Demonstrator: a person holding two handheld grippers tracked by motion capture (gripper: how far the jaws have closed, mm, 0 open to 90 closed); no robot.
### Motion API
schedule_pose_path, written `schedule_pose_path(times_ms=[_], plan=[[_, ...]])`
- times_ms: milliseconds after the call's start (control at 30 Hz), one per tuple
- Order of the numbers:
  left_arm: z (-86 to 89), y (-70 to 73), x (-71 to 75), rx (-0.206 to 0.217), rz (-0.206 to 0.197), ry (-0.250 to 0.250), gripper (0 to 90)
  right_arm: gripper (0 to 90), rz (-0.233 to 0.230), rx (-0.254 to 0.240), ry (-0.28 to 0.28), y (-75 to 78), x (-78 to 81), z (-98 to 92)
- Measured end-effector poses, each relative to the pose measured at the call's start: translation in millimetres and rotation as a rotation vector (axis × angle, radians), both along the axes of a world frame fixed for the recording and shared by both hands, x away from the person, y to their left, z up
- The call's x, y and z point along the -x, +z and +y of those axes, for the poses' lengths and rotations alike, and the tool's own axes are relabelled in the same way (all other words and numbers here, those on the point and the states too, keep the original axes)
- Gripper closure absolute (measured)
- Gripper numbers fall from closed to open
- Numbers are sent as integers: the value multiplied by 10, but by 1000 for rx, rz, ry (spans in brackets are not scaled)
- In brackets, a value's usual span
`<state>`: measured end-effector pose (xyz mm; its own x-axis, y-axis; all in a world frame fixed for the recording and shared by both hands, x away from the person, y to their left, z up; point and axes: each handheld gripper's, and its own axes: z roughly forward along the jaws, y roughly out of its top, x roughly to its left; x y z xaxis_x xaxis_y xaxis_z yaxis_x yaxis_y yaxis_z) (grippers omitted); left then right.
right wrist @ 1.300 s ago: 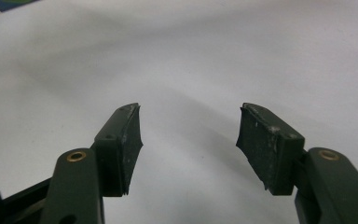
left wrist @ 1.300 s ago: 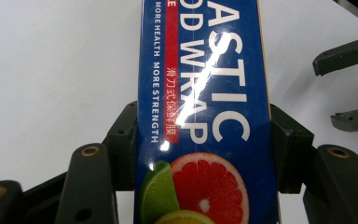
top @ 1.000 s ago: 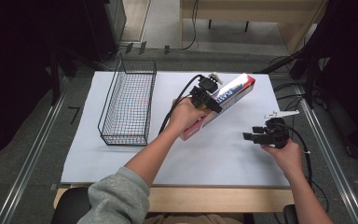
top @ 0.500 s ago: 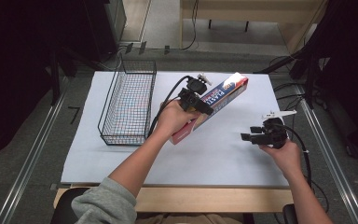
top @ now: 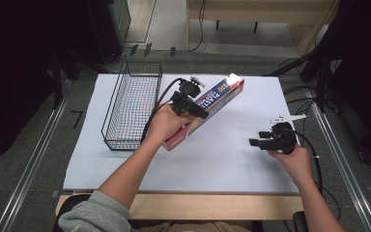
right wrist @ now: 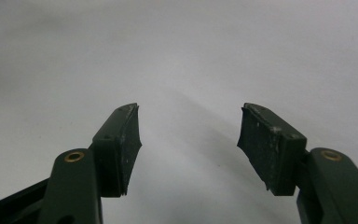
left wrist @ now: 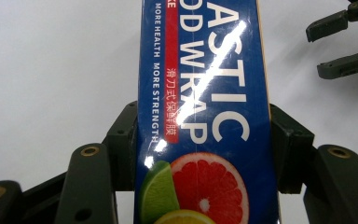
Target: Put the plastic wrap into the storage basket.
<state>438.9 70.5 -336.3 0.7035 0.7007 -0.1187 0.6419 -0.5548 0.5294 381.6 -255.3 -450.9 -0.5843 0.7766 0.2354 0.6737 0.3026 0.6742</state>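
Observation:
A long blue and red plastic wrap box [top: 207, 108] hangs tilted above the white table, one end up and toward the back right. My left gripper [top: 188, 104] is shut on it near its middle. In the left gripper view the box [left wrist: 205, 116] fills the gap between the two black jaws, whose pads [left wrist: 123, 147] press its long sides. My right gripper [top: 255, 141] rests low at the right of the table, open, pointing left, with nothing between its fingers [right wrist: 121, 149].
A black wire basket [top: 133, 106] stands on the left part of the white table cover [top: 222, 159]. The right gripper's jaws [left wrist: 340, 44] also appear at the top right of the left gripper view. Cables trail from both grippers.
My left hand has carried the box to the left, toward the basket, and slightly higher. The right gripper has stayed where it was.

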Motion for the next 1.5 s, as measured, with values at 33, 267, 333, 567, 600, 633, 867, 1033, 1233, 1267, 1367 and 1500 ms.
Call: schedule_pose_path(times_ms=[33,267,333,567,600,633,867,1033,1233,1267,1367,1500], plan=[[22,10,-1,1,-1,3,409,394,0,0,0,0,0,0],[259,65,-44,-9,-8,59,409,393,-3,3,9,-1,0,21],[316,77,-55,-17,-9,69,409,392,0,4,6,-1,0,25],[484,113,-93,-20,-8,114,409,392,-3,8,10,-7,-12,33],[504,122,-95,-22,-11,120,409,392,-3,9,9,-8,-13,35],[531,134,-99,-19,-11,127,409,392,-3,10,11,-10,-16,39],[671,174,-137,-21,-16,170,408,392,-6,4,22,-4,-26,54],[786,192,-144,-27,-20,195,408,392,-4,3,28,-1,-28,71],[882,223,-124,-26,-26,211,408,392,-8,10,34,-2,-31,89],[902,228,-118,-26,-31,217,408,392,-10,11,38,-3,-32,92],[970,241,-107,-21,-30,230,408,392,-9,18,42,-10,-39,107],[1053,253,-82,-12,-32,249,408,392,-9,19,44,-7,-40,112]])
